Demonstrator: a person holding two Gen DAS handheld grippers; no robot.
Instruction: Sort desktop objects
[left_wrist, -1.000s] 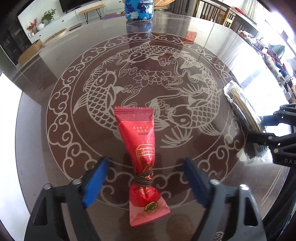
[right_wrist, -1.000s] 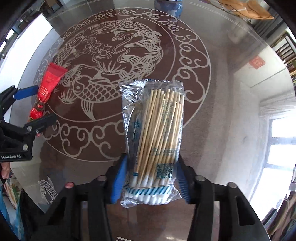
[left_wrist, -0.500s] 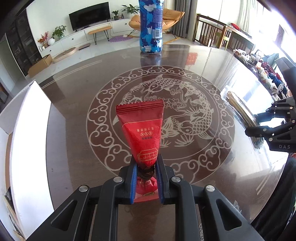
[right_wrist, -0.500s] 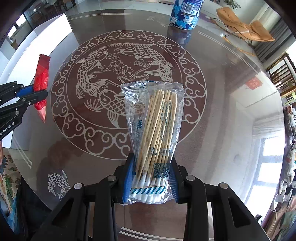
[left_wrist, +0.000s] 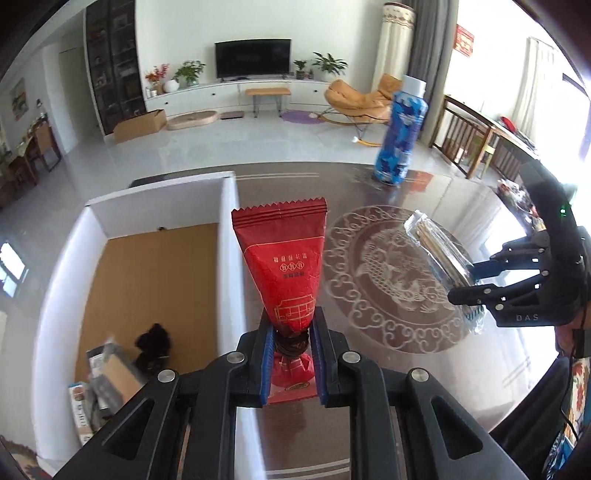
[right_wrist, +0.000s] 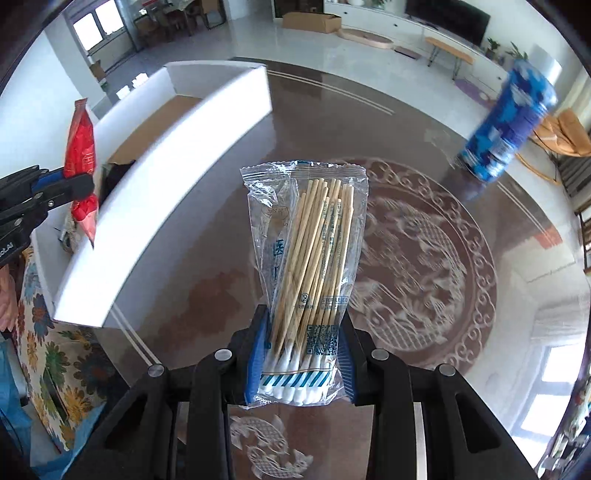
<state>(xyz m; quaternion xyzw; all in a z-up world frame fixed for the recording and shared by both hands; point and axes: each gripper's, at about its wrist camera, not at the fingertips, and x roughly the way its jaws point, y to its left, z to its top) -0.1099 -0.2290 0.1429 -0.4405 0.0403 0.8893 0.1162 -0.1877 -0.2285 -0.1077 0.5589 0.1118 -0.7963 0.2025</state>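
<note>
So, biggest thing here is the round dark table (left_wrist: 424, 398) with the pale fish pattern in its glass top. At its 9 o'clock edge in the left wrist view sits a white box (left_wrist: 231, 236) with a cardboard-brown floor; something black and fuzzy (left_wrist: 153, 341) and a few small packets (left_wrist: 99, 373) lie in its near corner, too blurry to name. A blue camo bottle (left_wrist: 400, 129) stands upright at about 1 o'clock, at the far edge of the table.

The right gripper (right_wrist: 301, 363) is pinching a clear bag of cotton swabs (right_wrist: 308, 258) by its bottom end, jaws squeezed on both sides, bag held up above the table with the sticks pointing to 12 o'clock. The left gripper (left_wrist: 291, 350) has its jaws clamped on the tied neck of a red snack packet (left_wrist: 284, 266), which stands up off the surface right over the box's near wall, its crimped end at 12 o'clock.
</note>
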